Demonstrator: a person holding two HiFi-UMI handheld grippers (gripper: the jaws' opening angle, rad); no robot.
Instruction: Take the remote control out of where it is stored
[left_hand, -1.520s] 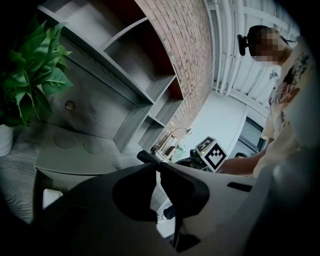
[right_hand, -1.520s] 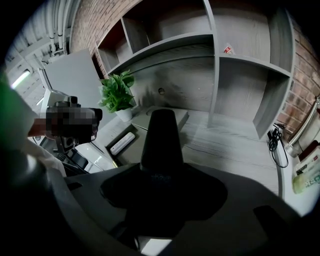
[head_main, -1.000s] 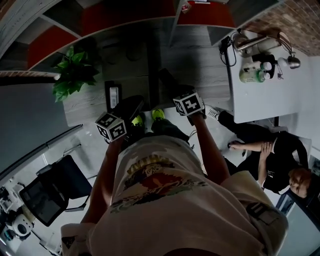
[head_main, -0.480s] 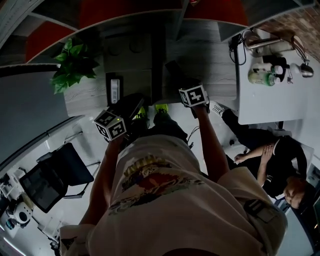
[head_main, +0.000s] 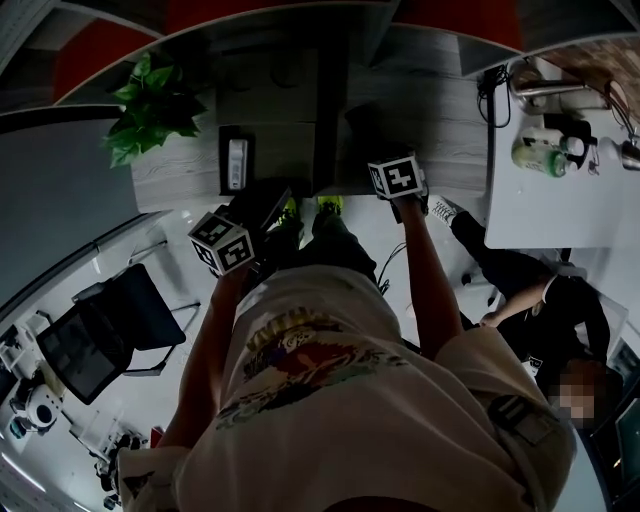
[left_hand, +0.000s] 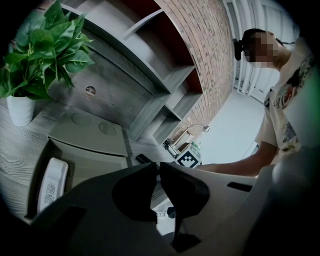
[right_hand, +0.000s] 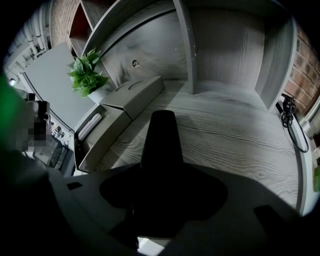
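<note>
White remote control (head_main: 237, 163) is being left untouched in its open box (head_main: 222, 182), upper left of the head view, while left gripper (left_hand: 159, 167) and right gripper (right_hand: 163, 117) are being held closed, empty.

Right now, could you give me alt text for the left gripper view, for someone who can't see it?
A white remote control lies in the open drawer of a grey box on a wooden surface, near a potted plant. The left gripper, jaws together and empty, fills the foreground.
</note>
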